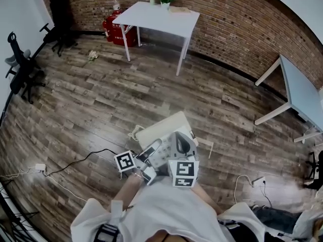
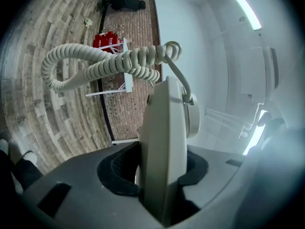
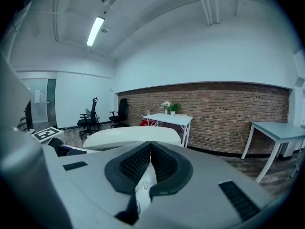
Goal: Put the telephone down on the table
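The left tongs (image 2: pixel 159 170) are clenched on the telephone handset (image 2: pixel 167 123), one dark pad pressing each flank of it. The handset stands upright out of the grip and hides most of what lies ahead. Its coiled cord (image 2: pixel 95 66) loops off above and to the left of these tongs, and the far end of the cord is cut off from sight.

The right tongs (image 3: pixel 151 151) have their pad tips drawn together. A pale strip shows in the narrow wedge behind the tips, but I cannot tell whether it is pinched.

From the head view, the telephone base (image 1: pixel 169 153) sits between the two tongs, close against the person's chest and partly covered by the marker cubes. Just beyond it lies a cream slab (image 1: pixel 159 127). Whether the base rests on that slab or hangs above it cannot be made out.
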Motion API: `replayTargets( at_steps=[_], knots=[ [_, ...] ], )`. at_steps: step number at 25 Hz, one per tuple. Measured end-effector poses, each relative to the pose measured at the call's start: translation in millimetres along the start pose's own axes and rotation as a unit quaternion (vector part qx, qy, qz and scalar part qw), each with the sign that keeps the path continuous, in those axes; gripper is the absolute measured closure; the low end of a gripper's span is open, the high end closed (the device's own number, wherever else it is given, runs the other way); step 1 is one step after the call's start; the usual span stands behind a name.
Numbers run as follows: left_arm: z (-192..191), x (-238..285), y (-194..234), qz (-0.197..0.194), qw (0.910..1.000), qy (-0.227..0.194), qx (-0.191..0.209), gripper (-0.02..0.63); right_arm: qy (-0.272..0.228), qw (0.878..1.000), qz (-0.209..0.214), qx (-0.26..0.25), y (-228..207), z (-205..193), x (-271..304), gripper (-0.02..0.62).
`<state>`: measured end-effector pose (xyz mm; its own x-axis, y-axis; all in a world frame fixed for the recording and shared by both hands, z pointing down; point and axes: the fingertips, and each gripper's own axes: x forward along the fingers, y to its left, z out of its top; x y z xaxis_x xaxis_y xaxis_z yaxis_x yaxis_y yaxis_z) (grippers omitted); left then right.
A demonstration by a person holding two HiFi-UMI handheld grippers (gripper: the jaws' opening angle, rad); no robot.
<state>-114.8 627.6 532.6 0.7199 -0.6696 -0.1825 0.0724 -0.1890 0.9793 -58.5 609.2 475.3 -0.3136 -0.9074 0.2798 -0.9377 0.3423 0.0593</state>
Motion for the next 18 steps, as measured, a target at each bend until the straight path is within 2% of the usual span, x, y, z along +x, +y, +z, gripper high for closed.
replayTargets(
  at_steps=[8,13,18],
  knots=[
    [22,15,11,0.007,0.9999,-0.011,0.001,0.431,0.001,1.000,-0.001,0.010,-15,2,23,0.569],
    [33,43,18,0.009,0.9999,-0.013,0.002,0.431,0.001,1.000,0.007,0.012,-35,5,46,0.569],
    [45,89,26,0.010,0.9998,-0.016,0.003,0.431,0.005,1.000,0.013,0.016,-73,10,77,0.569]
  ],
)
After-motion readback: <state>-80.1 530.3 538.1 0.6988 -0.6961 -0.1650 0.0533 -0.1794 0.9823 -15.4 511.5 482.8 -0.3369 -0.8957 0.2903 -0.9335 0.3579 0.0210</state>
